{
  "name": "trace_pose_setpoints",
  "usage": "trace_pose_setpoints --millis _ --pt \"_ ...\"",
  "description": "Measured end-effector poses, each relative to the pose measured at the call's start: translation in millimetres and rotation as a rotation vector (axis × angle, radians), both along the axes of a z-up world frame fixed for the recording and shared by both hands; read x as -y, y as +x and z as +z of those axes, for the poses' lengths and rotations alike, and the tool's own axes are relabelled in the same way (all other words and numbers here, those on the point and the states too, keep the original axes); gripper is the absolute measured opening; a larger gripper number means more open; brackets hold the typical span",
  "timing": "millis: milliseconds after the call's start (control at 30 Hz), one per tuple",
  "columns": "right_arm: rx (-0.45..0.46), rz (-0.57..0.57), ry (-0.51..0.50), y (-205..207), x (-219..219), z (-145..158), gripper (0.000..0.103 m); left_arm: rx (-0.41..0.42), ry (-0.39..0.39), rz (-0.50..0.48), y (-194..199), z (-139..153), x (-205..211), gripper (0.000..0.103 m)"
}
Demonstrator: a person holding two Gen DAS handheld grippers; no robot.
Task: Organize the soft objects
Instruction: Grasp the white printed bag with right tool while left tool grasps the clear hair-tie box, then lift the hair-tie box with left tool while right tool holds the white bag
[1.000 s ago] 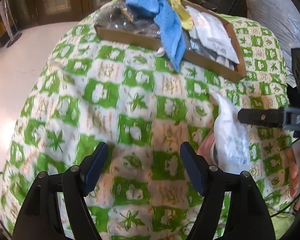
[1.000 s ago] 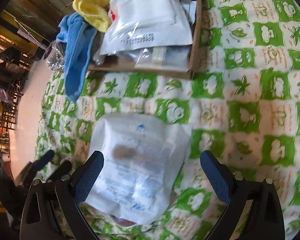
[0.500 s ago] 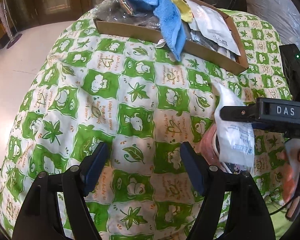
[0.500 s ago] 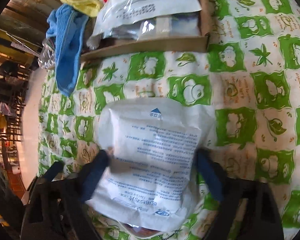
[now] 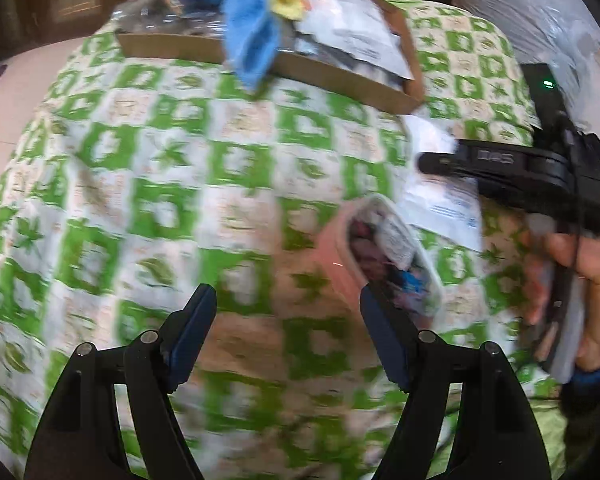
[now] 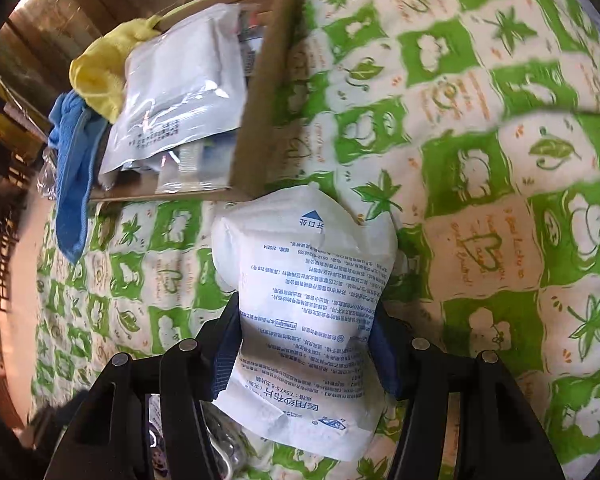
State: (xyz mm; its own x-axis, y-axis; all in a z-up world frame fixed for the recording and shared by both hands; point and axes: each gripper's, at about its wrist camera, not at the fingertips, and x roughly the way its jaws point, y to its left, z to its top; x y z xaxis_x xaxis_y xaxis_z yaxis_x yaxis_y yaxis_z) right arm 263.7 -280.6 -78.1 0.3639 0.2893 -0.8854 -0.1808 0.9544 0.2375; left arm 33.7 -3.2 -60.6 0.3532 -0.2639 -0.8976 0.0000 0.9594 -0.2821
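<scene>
The white pouch (image 6: 304, 312) sits pinched in the right gripper (image 6: 304, 344), lifted off the green quilt (image 6: 480, 160). The cardboard box (image 6: 260, 92) lies at eleven o'clock; carrying level should prevent slipping. The left gripper (image 5: 288, 340) gapes wide, empty.

Green-check bed (image 5: 172, 184) w/ cardboard box (image 5: 332, 76)

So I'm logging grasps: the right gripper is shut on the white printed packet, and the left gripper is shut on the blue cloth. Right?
Only partly. The right gripper is indeed shut on the white printed packet, as the right wrist view shows. The left gripper is open and holds nothing; the left wrist view shows the blue cloth draped over the cardboard tray wall, far from its fingers.
</scene>
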Motion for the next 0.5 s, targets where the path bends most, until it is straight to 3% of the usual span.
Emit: trace_pose_setpoints --millis 200,333,500 --pt "0.021 0.014 0.001 -6.1 -0.1 -1.5 0.057 0.002 -0.011 0.062 14.3 9.3 34.6 0.074" --pt "0.018 0.009 0.027 -6.2 1.6 -0.8 0.058 -0.048 0.078 0.080 27.4 -7.9 58.7 0.074" --pt "0.013 0.005 0.054 -5.6 7.6 -2.9 0.058 -0.020 0.179 0.058 44.9 -8.6 87.3 0.079"
